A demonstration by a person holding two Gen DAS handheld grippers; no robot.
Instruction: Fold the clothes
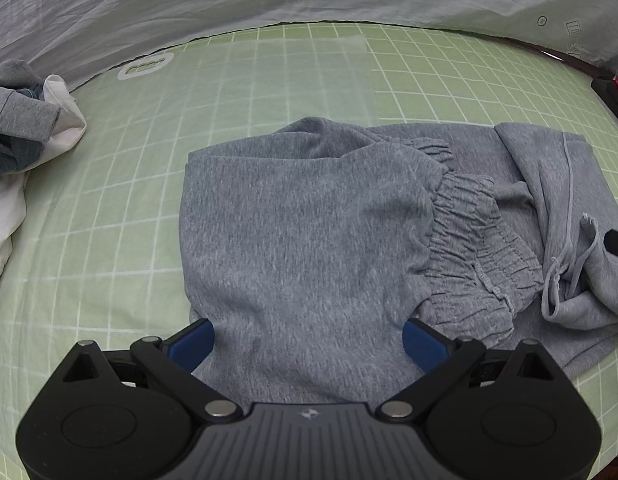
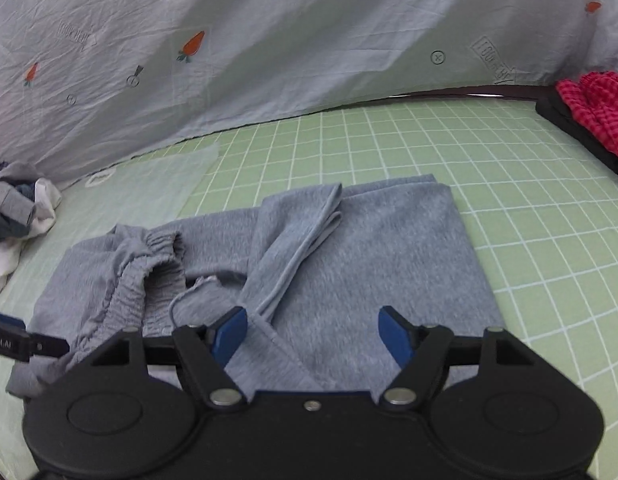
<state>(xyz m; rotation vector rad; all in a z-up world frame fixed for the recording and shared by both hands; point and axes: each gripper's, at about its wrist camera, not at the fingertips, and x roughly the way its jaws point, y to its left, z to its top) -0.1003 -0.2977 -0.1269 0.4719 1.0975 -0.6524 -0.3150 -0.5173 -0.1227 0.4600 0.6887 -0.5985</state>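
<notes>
Green checked cloth (image 2: 449,148) covered the bench, with a pale printed sheet (image 2: 269,40) hanging behind it. On the cloth lay the grey sweatpants (image 1: 301,232), partly folded, the elastic waistband (image 1: 469,232) bunched at their middle. Both the left gripper (image 1: 307,340) and the right gripper (image 2: 311,332) hovered over the near edge of the sweatpants, fingers spread wide and holding nothing. For a tidy fold, I would smooth the waistband flat before lifting any edge.

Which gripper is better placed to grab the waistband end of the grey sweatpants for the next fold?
Left, probably. The left gripper hangs open beside the elastic waistband of the grey sweatpants; the right gripper is open over plain fabric.
</notes>
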